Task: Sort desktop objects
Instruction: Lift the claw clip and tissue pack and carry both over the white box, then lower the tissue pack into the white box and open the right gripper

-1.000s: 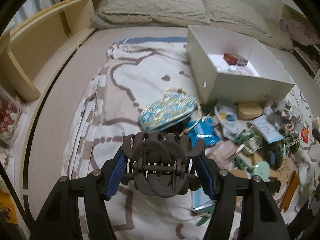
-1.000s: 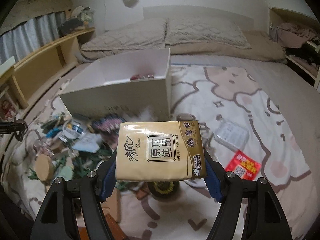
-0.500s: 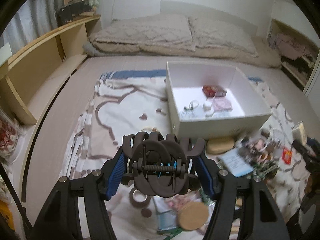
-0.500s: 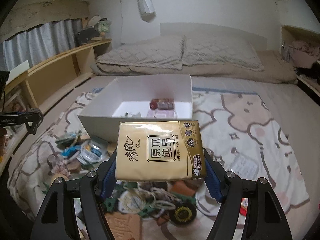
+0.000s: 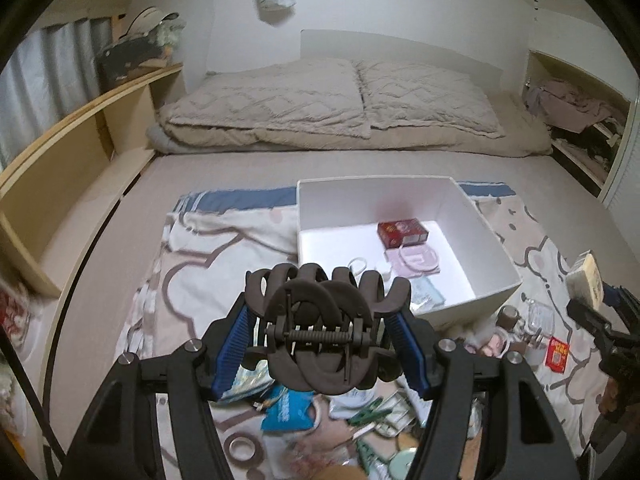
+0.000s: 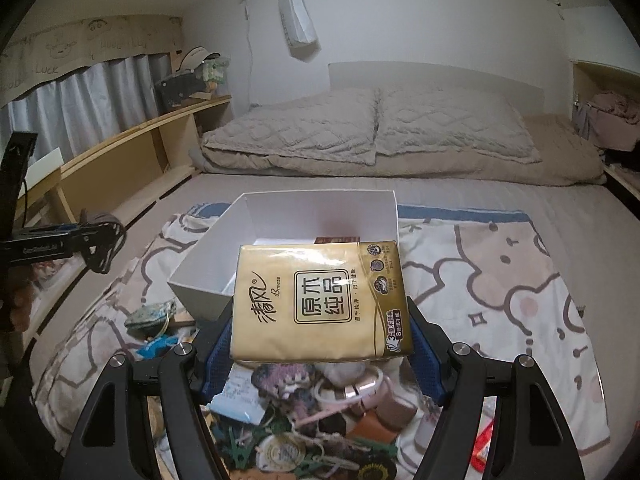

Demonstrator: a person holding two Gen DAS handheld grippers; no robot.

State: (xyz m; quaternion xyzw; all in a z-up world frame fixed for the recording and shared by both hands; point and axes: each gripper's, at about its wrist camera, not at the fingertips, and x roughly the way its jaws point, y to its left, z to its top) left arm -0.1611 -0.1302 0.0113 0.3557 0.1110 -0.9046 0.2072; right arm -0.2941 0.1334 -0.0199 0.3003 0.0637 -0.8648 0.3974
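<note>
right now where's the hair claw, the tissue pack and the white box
hair claw (image 5: pixel 320 344): left wrist view, on its spring hinge.
tissue pack (image 6: pixel 320 300): right wrist view, middle of its gold front face.
white box (image 5: pixel 496 248): left wrist view, on its right inner wall.

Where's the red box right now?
The red box lies inside the white bin on the bed, at its far end, just behind a pink pouch, in the left wrist view.

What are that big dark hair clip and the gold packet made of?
The hair clip, pinched in the left claw, looks like matte dark-brown plastic with a metal coil spring. The gold packet, held in the right claw, looks like glossy plastic film, judging by its sheen and wrinkles.
</note>
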